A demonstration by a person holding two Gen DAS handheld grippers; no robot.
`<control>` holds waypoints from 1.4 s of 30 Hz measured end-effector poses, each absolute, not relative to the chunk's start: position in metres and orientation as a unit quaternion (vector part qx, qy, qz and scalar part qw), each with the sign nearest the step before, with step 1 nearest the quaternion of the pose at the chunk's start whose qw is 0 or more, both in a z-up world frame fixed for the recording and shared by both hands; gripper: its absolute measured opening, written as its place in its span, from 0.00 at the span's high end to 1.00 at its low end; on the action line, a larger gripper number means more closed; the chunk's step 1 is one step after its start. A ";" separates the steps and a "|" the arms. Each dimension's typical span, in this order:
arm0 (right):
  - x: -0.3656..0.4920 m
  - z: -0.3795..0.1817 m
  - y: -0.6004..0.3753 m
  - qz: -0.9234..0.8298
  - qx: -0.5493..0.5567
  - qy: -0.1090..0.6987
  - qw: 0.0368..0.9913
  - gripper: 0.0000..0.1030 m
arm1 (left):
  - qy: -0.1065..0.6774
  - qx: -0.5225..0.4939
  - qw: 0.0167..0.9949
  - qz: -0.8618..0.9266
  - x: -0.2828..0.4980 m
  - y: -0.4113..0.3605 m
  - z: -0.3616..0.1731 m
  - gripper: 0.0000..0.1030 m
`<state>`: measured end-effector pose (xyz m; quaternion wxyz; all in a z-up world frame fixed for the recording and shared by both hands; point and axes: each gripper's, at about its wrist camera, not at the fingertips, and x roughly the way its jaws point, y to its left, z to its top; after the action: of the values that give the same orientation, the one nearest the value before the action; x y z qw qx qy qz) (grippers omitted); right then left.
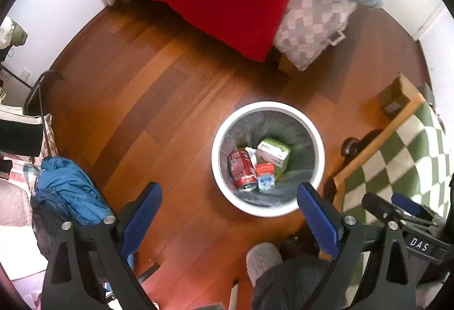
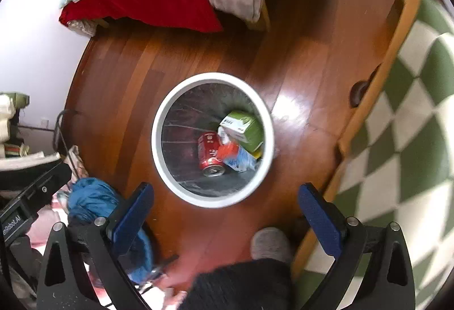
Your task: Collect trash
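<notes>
A white round trash bin (image 1: 317, 139) with a grey liner stands on the wooden floor; it also shows in the right wrist view (image 2: 159, 117). Inside lie a red soda can (image 1: 241, 169) (image 2: 210, 154), a green-and-white carton (image 1: 273, 152) (image 2: 244, 125) and a small red-and-blue pack (image 1: 265, 176) (image 2: 237, 155). My left gripper (image 1: 229, 191) is open and empty, high above the floor near the bin. My right gripper (image 2: 225, 192) is open and empty above the bin's near rim.
A bed with a red sheet (image 1: 215, 0), light blue blanket and checked pillow (image 1: 309, 26) stands beyond the bin. A green-and-white checked table (image 2: 403, 139) with a wooden edge is at right. Blue cloth (image 1: 68, 188) lies at left. A grey slipper (image 1: 262, 259) is below.
</notes>
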<state>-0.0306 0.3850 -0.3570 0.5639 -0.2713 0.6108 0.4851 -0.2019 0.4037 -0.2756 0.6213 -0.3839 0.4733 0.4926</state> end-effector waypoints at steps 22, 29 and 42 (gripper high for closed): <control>-0.052 -0.120 0.236 0.594 -0.231 0.517 0.572 0.00 | 0.386 -0.371 0.722 0.439 -0.215 0.274 -0.114 0.06; -0.058 -0.064 0.203 0.627 -0.209 0.498 0.561 0.00 | 0.347 -0.366 0.754 0.421 -0.224 0.250 -0.066 0.06; -0.076 -0.013 0.178 0.669 -0.193 0.490 0.524 0.00 | 0.323 -0.367 0.767 0.417 -0.244 0.222 -0.035 0.06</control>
<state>-0.0761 0.1779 -0.0131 0.5241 -0.1929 0.4898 0.6695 -0.2437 0.2221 -0.0352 0.7666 -0.3670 0.3225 0.4166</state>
